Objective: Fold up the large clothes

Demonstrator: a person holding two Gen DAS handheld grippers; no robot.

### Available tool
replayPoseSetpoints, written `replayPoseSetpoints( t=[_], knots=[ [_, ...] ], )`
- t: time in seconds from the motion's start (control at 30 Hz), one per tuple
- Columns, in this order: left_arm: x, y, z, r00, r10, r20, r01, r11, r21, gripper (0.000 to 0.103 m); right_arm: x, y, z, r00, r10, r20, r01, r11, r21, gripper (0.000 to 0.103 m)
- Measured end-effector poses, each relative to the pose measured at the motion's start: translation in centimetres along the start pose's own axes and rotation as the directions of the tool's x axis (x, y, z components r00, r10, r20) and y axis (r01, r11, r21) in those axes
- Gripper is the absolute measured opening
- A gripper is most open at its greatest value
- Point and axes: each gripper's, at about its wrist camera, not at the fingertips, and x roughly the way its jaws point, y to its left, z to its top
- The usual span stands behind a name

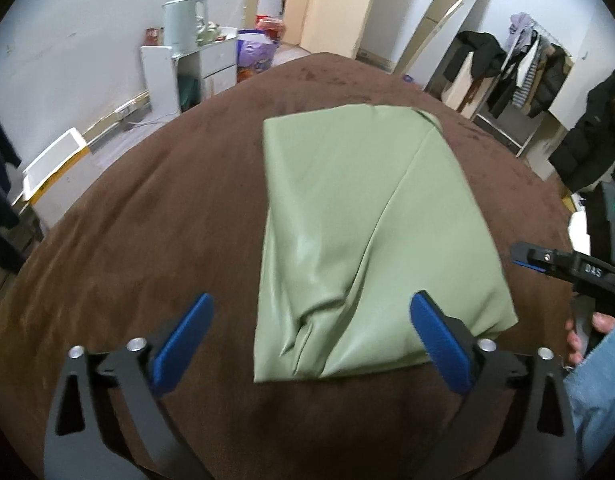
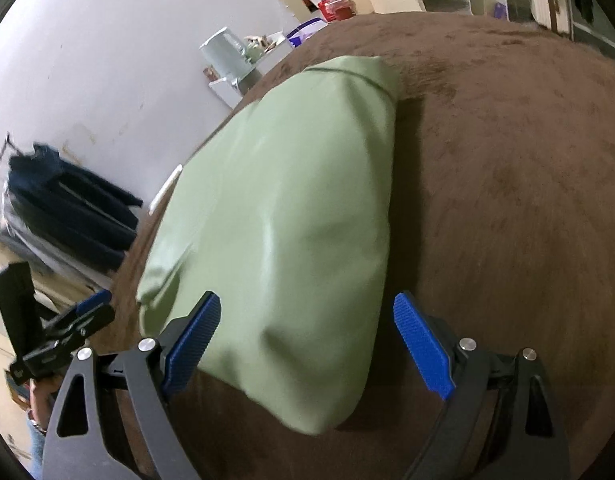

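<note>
A light green garment (image 1: 367, 220) lies folded into a thick rectangle on the brown bed cover (image 1: 147, 240), with creases bunched at its near edge. My left gripper (image 1: 312, 300) hovers over that near edge, jaws wide open, blue pads clear of the cloth. In the right wrist view the same green garment (image 2: 287, 220) stretches away from me. My right gripper (image 2: 308, 298) stands open above its near end with nothing pinched. The right gripper (image 1: 547, 260) also shows at the right edge of the left wrist view, held by a hand in a blue sleeve.
The brown bed cover (image 2: 507, 160) spreads wide to the right of the garment. Beyond the bed stand a white cabinet (image 1: 163, 76) with a pale kettle (image 1: 183, 20), a leaning mirror (image 1: 439, 28) and a clothes rack (image 1: 519, 68) with dark coats. A white box (image 1: 55, 164) lies on the floor.
</note>
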Motion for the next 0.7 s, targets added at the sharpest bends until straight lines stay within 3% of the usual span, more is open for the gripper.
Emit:
replayPoseSetpoints(
  t=[0.2, 0.4, 0.6, 0.7],
  knots=[
    [3.6, 1.2, 2.0, 0.990, -0.131, -0.047, 0.130, 0.991, -0.023, 0.096, 1.7, -1.8, 2.3, 0.999, 0.043, -0.030, -0.043, 0.999, 0.017, 0.091],
    [7.8, 2.3, 3.4, 0.957, -0.269, -0.111, 0.264, 0.963, -0.053, 0.096, 4.5, -5.4, 3.7, 0.988, 0.154, -0.032, -0.147, 0.978, 0.151, 0.094],
    [11.7, 3.2, 3.9, 0.929, -0.326, -0.174, 0.316, 0.945, -0.083, 0.096, 6.3, -8.1, 4.2, 0.965, 0.263, -0.018, -0.250, 0.935, 0.251, 0.097],
    [13.1, 3.5, 3.4, 0.907, -0.369, -0.203, 0.356, 0.929, -0.098, 0.096, 6.9, -9.1, 4.2, 0.952, 0.306, -0.020, -0.288, 0.916, 0.278, 0.097]
  ],
)
